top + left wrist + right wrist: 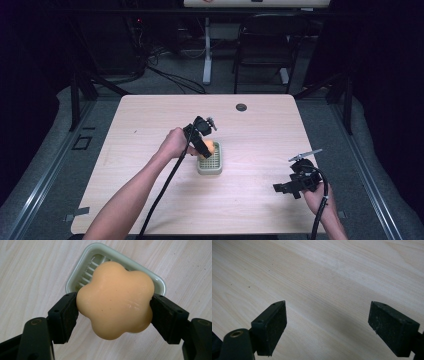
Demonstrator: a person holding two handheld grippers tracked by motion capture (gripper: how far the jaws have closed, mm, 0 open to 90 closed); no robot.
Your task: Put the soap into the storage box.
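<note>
Left claw [113, 315]: closed on the orange flower-shaped bar of soap [115, 300], pads pressed against both of its sides. The soap is held above the pale green slotted plastic soap dish [75, 277], which rests near the middle of the light wooden counter [150, 125]. Judgement: the soap is gripped and positioned over the dish but not seated; lowering and release remain. Right claw [327, 327]: jaws wide apart, holding nothing, over bare counter well apart from the dish. The high view gives the spacing of both hands and the dish; the left gripper view alone reveals pad contact and the soap's lobed outline.
</note>
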